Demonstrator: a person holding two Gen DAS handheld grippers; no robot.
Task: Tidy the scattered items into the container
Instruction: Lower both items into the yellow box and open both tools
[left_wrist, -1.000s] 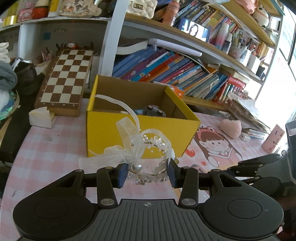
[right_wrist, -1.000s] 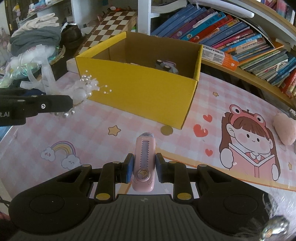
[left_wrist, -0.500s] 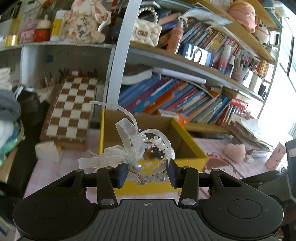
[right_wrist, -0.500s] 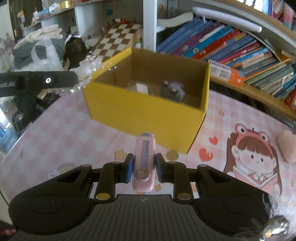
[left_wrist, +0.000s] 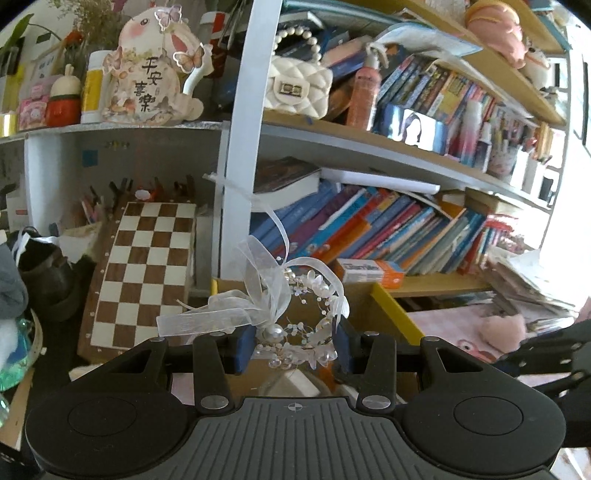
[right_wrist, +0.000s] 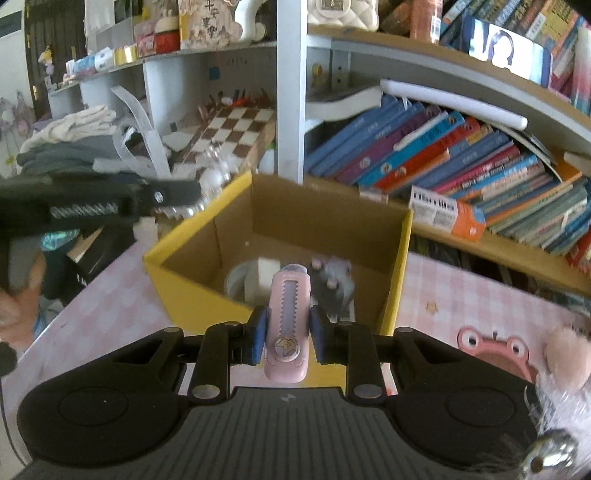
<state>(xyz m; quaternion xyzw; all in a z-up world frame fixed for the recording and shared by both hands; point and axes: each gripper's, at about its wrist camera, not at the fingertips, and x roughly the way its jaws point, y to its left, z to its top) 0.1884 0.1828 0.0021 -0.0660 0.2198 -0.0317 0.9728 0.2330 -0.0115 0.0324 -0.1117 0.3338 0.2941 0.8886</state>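
Observation:
My left gripper (left_wrist: 293, 341) is shut on a white pearl wreath with an organza ribbon (left_wrist: 295, 317), held in the air over the yellow cardboard box (left_wrist: 391, 310). In the right wrist view that left gripper (right_wrist: 184, 201) hangs at the box's left rim. My right gripper (right_wrist: 287, 334) is shut on a pink utility knife (right_wrist: 287, 325), raised just in front of the near wall of the yellow box (right_wrist: 184, 291). Inside the box lie a grey mouse toy (right_wrist: 332, 282) and a tape roll (right_wrist: 240, 280).
A chessboard (left_wrist: 147, 273) leans at the back left. Bookshelves crammed with books (left_wrist: 388, 236) rise right behind the box. A pink heart cushion (left_wrist: 502, 328) lies on the pink checked tablecloth (right_wrist: 480, 299) to the right. Folded clothes (right_wrist: 74, 140) are piled at the left.
Both grippers rose and moved toward the box with their loads. The wreath came from in front of the box to above it; the knife lifted off the table up to the box's front rim.

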